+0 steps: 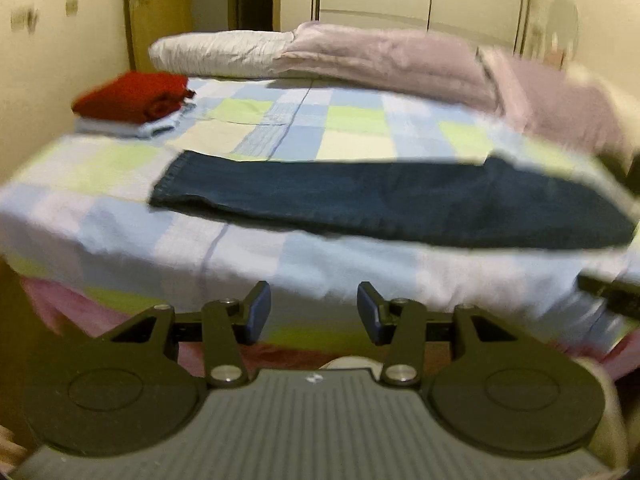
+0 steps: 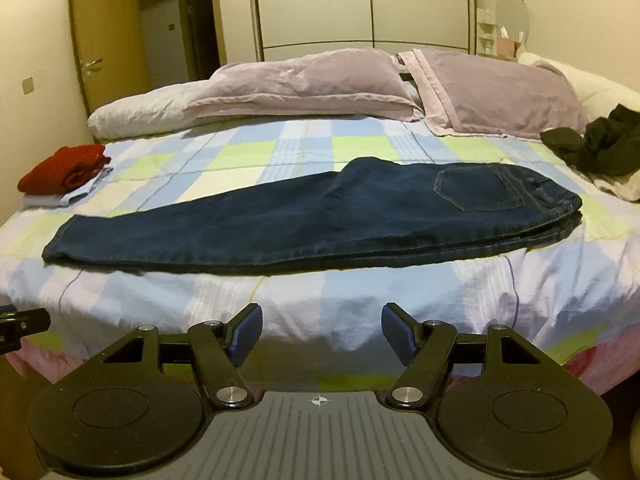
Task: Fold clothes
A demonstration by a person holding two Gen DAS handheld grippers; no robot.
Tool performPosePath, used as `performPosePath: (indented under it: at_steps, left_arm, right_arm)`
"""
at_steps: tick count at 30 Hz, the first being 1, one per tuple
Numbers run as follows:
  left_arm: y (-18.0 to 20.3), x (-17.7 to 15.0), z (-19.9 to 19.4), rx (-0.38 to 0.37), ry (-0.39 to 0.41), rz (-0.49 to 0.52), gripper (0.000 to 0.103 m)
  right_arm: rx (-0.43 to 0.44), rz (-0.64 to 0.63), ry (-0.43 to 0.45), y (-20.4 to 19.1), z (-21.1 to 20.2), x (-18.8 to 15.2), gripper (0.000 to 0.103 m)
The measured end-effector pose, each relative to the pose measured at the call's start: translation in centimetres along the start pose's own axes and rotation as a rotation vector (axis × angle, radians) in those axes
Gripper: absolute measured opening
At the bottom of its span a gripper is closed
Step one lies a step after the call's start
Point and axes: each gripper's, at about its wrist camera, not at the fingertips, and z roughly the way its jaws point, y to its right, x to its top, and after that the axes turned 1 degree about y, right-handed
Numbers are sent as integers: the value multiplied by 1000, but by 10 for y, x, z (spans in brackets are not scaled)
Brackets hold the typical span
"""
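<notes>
Dark blue denim jeans [image 2: 312, 216] lie flat across the near half of a bed, folded lengthwise with one leg over the other, the back pocket facing up near the waistband at the right and the hems pointing left. Beneath them spreads a checked quilt [image 2: 280, 148] in pale blue, lime and white. At the bed's far left corner, a folded red garment [image 2: 60, 170] sits on top of a folded light blue garment [image 2: 82, 194]. A crumpled black garment [image 2: 596, 146] rests at the right edge, beside two lilac pillows [image 2: 492, 92] along the head of the bed. Both tools hang short of the mattress edge: the left gripper [image 1: 314, 312] and the right gripper [image 2: 322, 334] each have their jaws spread wide, holding nothing.
</notes>
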Motion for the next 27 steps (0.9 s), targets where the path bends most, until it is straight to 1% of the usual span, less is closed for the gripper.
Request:
performPosePath:
  at_steps: [1,3,4,5,9,11,13,14,15,17,18,20,22,26,27]
  left_arm:
    - [-11,2,4,-42,17,-52,42]
    - [-28,8,14,-66,43,-128,38]
    - [-37,10,20,-75,55,-165,29]
    - [-46,14,28,-59,63,-189,22]
    - [-73,32,64,-2,79,-258,19]
    - [-85,44,87,7,74,-296,19]
    - [-97,54,110,22,92,-325,18]
    - [-102,59,123,36,101,-311,18]
    - [-105,62,136,51,89,-291,18]
    - [-114,66,159,75,64,-265,11]
    - [-120,64,167,86,44,-273,10]
    - [-135,58,174,90,6,-341,8]
    - [-148,51,168,43,17,-429,9]
    - [-173,45,165,7,28,-588,12]
    - [-179,44,168,16,21,-620,12]
  right_arm:
    - [6,17,5,3,3,2,69]
    - [24,58,12,11,12,5,69]
    - [36,80,10,15,18,6,69]
    - [47,104,3,21,25,8,69]
    - [73,185,-38,42,57,18,69]
    - [84,214,-47,51,74,25,69]
    - [97,238,-49,59,92,33,69]
    - [104,247,-51,62,100,37,69]
    - [109,250,-53,63,108,41,69]
    - [119,254,-57,66,125,47,69]
    - [122,255,-61,68,132,50,69]
    - [120,254,-77,68,146,51,69]
    - [119,255,-93,67,155,50,69]
    - [111,257,-114,65,169,45,69]
    - [107,254,-114,64,170,44,69]
